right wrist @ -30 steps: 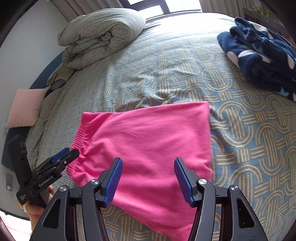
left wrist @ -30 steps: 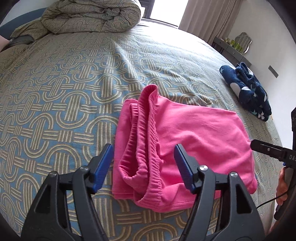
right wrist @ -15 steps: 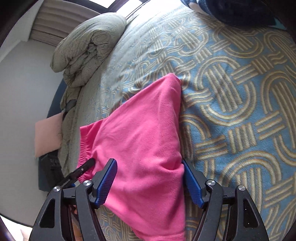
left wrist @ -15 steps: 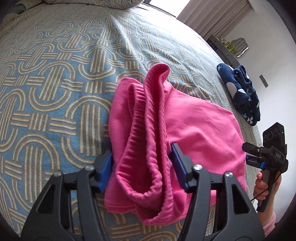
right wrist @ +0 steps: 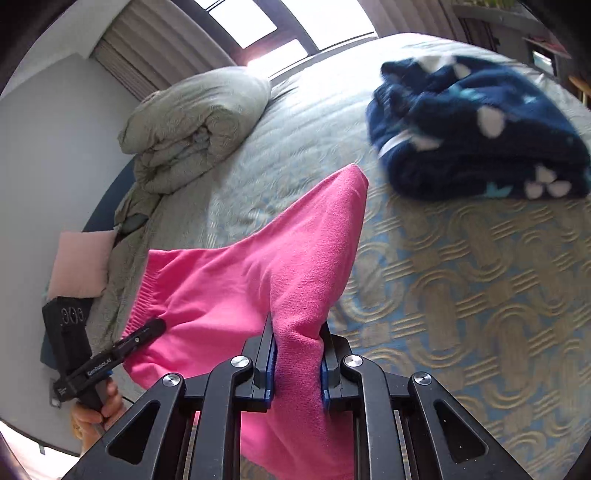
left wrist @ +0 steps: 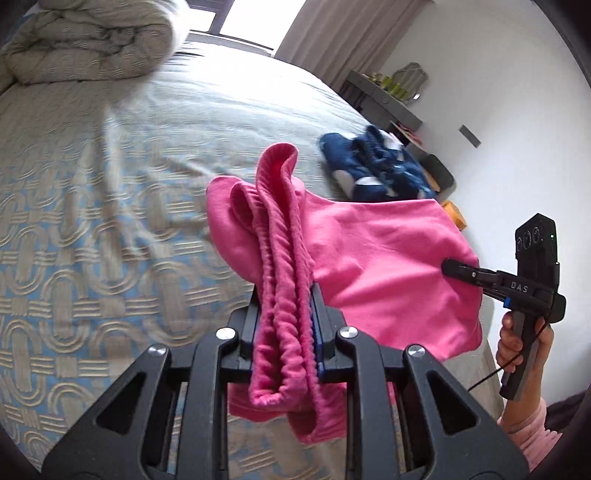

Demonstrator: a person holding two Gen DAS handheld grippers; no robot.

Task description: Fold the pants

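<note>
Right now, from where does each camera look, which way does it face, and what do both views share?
Left wrist: sits on the left gripper, looks along its fingers across the bed at the waistband end of the pink pants; shows the right gripper and the right hand.
Right wrist: sits on the right gripper, looks over the pants' other end toward the window; shows the left hand.
Shared: pants, bed, rolled duvet, navy blanket.
</note>
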